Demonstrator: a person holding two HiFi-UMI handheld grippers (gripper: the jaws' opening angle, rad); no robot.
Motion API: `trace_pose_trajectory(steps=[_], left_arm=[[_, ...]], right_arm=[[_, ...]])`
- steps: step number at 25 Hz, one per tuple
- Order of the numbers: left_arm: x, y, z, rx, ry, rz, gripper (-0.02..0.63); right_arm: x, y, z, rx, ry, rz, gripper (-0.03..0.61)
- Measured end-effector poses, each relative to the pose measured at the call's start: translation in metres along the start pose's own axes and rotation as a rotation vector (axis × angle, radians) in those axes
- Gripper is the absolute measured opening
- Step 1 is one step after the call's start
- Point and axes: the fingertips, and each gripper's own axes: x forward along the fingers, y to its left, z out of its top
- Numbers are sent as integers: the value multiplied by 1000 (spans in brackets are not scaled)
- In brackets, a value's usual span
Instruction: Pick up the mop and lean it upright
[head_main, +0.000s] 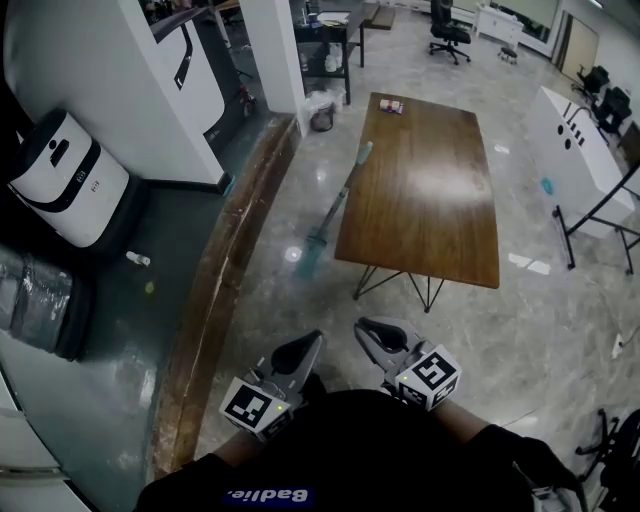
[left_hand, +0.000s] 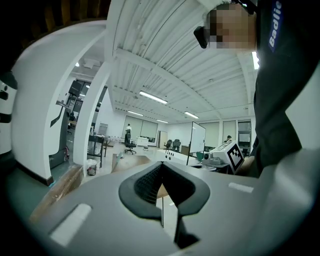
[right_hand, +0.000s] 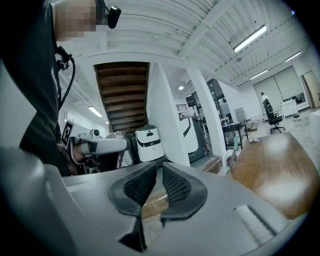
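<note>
Glossy grey floor (head_main: 280, 310) underfoot. Low centre: left gripper (head_main: 312, 340), fingers shut on nothing; beside it right gripper (head_main: 368, 330), fingers parted by a slit, empty. Higher, mid-frame: mop (head_main: 338, 200) slanting along the wooden surface (head_main: 430, 190)'s left edge, head on the floor. Propped or flat, unclear. Probably light, stiff, smooth and slippery; best gripped mid-handle, well above the head.

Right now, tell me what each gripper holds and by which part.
Nothing is held. The left gripper has jaws together, the right gripper slightly apart, both empty; the mop rests by the table, untouched.
</note>
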Motion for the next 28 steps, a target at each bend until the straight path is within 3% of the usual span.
trace_pose_trajectory(steps=[11, 17, 28], left_arm=[[3, 143, 30, -22, -42, -99, 18], [-14, 200, 35, -33, -41, -145, 18], [2, 242, 41, -61, -36, -146, 18]], right_arm=[[131, -27, 26, 9, 22, -129, 54], [182, -30, 43, 13, 24, -208, 57], [213, -68, 46, 18, 19, -275, 72]])
